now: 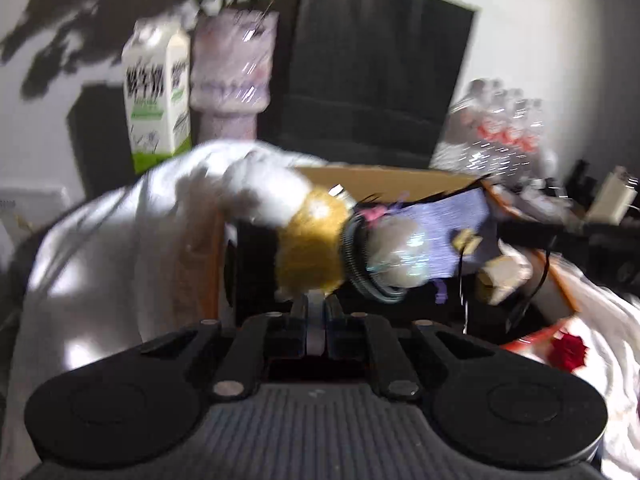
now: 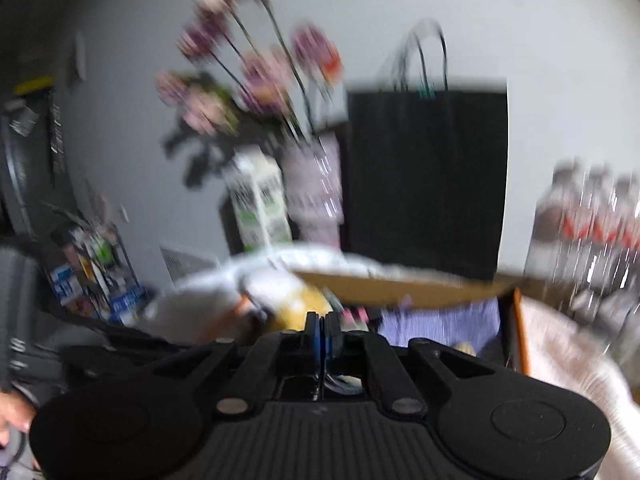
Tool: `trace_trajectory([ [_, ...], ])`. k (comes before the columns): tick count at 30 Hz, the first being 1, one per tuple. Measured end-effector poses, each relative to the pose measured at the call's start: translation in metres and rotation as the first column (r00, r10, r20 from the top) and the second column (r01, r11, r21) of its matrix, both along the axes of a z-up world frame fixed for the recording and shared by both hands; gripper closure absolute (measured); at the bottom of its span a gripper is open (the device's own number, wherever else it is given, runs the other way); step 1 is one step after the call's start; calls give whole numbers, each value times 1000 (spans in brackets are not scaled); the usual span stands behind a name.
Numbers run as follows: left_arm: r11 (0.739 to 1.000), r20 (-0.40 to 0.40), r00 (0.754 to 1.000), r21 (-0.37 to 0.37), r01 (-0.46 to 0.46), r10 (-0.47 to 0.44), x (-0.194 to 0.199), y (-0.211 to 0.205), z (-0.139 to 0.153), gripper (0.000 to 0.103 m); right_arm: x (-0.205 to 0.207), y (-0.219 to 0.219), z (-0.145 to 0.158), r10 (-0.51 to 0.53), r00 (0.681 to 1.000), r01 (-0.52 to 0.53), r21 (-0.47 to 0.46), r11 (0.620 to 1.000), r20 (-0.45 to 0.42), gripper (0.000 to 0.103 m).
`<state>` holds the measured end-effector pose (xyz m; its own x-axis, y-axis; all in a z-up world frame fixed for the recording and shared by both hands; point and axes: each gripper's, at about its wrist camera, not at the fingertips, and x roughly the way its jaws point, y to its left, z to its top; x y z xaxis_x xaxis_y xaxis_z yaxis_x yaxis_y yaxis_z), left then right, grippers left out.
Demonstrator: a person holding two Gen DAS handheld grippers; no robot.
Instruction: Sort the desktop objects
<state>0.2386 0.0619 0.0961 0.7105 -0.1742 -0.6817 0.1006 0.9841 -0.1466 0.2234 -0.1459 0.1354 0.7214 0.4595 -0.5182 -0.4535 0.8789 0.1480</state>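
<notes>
left gripper point(image 1: 316, 304) grasping plush toy point(image 1: 312, 236) | right gripper point(image 2: 320, 326) clenched, empty | one milk carton point(image 1: 158, 92)

A: From where does the left wrist view look?

B: From just behind the left gripper point(image 1: 316, 308), forward and downward along its fingers. The cardboard box point(image 1: 384, 180) lies close ahead, with the milk carton point(image 1: 158, 96) and vase point(image 1: 234, 76) beyond it to the left.

A: And the right wrist view?

B: From behind the right gripper point(image 2: 320, 326), tilted less steeply and set farther back. It faces the same wall. Both views share the milk carton point(image 2: 260, 204), the black paper bag point(image 2: 426, 180), the box edge point(image 2: 400, 286) and the bottle pack point(image 2: 592, 216) off to the right.
</notes>
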Motion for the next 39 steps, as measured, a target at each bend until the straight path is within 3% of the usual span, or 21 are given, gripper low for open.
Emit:
trace_trajectory([
  [2, 998, -25, 998, -24, -51, 50, 11, 7, -12, 81, 28, 0, -26, -39, 995, 37, -24, 999, -96, 101],
  [3, 997, -37, 997, -36, -64, 63, 14, 10, -16, 58, 41, 1, -42, -57, 986, 47, -65, 997, -157, 99],
  [4, 996, -44, 996, -44, -76, 75, 16, 13, -16, 48, 52, 4, -57, -88, 974, 59, -140, 988, -209, 92],
  [6, 997, -17, 999, -57, -51, 50, 13, 15, -10, 41, 57, 8, -72, -142, 972, 87, -275, 957, -187, 86],
  [7, 998, 1, 999, -42, -43, 43, 12, 15, -5, 36, 57, 9, -73, -143, 975, 83, -318, 944, -168, 76],
  [10, 999, 43, 998, 7, -46, 46, 11, 11, 12, 28, 53, 4, -60, -117, 981, 66, -302, 951, -154, 64],
  [12, 999, 48, 998, 18, -43, 42, 12, 6, 22, 26, 48, 0, -43, -125, 985, 88, -280, 956, -116, 46],
  [14, 997, 41, 997, 42, -70, 69, 12, -1, 29, 20, 44, -3, -28, -126, 989, 102, -262, 960, -74, 36],
  [16, 989, 35, 992, 85, -121, 118, 7, -6, 32, 6, 35, -9, -14, -127, 990, 110, -231, 967, -60, 28],
  [18, 977, 60, 986, 135, -162, 155, -5, -13, 31, 6, 26, -15, -4, -122, 991, 110, -208, 972, -50, 28],
  [22, 958, 119, 983, 236, -166, 141, -36, -23, 30, 6, -2, -31, 3, -126, 992, 121, -195, 973, -11, 20],
  [26, 970, 186, 976, 193, -149, 113, -88, -22, 33, 2, -46, -49, 0, -123, 992, 128, -162, 978, 38, 19],
  [31, 991, 187, 981, 107, -79, 58, -169, -27, 7, 0, -131, -63, -20, -80, 991, 92, -108, 990, 109, 15],
  [39, 985, 162, 981, 119, -122, 102, -258, -44, -33, 0, -229, -74, -65, -152, 983, 163, -111, 980, 99, 15],
])
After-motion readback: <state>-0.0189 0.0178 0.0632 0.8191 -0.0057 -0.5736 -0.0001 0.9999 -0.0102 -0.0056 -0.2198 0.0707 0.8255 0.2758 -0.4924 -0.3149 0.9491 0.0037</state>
